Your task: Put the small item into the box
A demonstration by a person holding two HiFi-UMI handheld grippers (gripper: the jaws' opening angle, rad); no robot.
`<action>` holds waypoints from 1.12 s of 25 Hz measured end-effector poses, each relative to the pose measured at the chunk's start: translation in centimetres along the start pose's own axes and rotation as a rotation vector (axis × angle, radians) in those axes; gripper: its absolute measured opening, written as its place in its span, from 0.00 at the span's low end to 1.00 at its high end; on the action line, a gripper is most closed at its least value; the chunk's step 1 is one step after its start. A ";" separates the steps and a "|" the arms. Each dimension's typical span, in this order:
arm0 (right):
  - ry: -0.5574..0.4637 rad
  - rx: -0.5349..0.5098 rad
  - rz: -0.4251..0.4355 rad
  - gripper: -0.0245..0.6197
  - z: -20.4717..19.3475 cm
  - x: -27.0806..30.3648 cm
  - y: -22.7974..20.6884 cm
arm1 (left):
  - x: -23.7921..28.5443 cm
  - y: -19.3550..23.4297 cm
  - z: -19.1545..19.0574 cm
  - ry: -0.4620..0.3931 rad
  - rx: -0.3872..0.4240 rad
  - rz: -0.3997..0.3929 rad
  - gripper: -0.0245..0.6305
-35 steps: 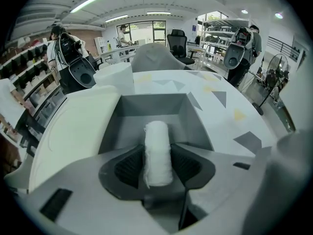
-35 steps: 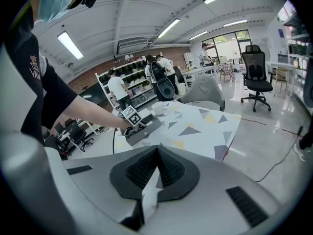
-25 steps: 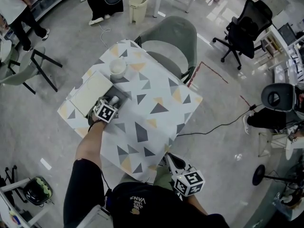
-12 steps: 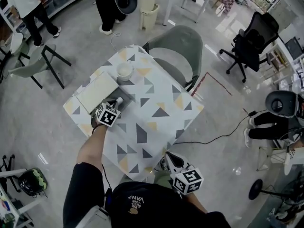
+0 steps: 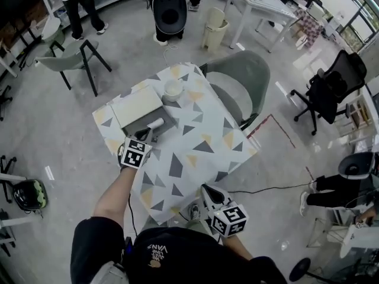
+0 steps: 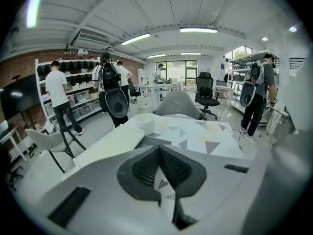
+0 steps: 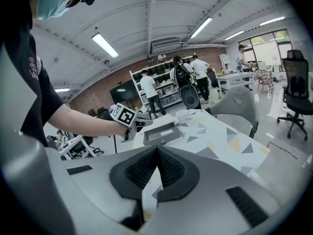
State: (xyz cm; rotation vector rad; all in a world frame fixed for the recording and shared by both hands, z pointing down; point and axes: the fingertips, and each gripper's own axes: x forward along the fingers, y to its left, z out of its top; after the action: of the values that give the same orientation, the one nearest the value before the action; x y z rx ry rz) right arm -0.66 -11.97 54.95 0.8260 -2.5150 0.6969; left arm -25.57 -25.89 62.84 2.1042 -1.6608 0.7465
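Note:
A shallow grey box (image 5: 144,126) stands open on the patterned table (image 5: 195,152), with a small white item (image 5: 156,123) lying inside it. My left gripper (image 5: 144,136) hovers just short of the box's near edge, shut with nothing between its pads. In the left gripper view the closed left gripper (image 6: 159,149) points over the table past the white lid (image 6: 120,142). My right gripper (image 5: 208,193) hangs off the table's near edge, shut and empty. The right gripper view shows the right gripper (image 7: 156,151), the box (image 7: 161,134) and the item (image 7: 167,129) in it.
A flat white lid (image 5: 137,106) lies beside the box on its far left. A white bowl (image 5: 173,89) sits behind them. A grey chair (image 5: 240,84) is pushed to the table's far side. People stand by shelves at the back.
My left gripper has drawn back from the box toward the near edge. The white item stays in the box. The head view has shifted; the right gripper hardly moved.

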 end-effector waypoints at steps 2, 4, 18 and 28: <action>0.004 -0.019 0.030 0.04 0.1 0.3 0.0 | -2.0 -0.8 -0.1 -0.035 -0.021 0.010 0.05; 0.008 -0.038 0.054 0.04 0.3 0.5 0.1 | -3.9 -1.7 -0.3 -0.061 -0.041 0.020 0.05; 0.028 -0.163 0.217 0.04 0.9 -1.7 0.1 | -15.7 -9.5 -1.4 -0.236 -0.211 0.164 0.05; 0.009 -0.233 0.309 0.04 1.2 -4.4 -0.6 | -20.8 -16.2 -1.0 -0.320 -0.291 0.245 0.05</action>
State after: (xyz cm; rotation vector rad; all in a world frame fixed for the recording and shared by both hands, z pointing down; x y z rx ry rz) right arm 2.76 -11.16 52.00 0.3564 -2.6782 0.4834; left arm -13.58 -5.12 51.84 1.9082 -2.0789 0.2149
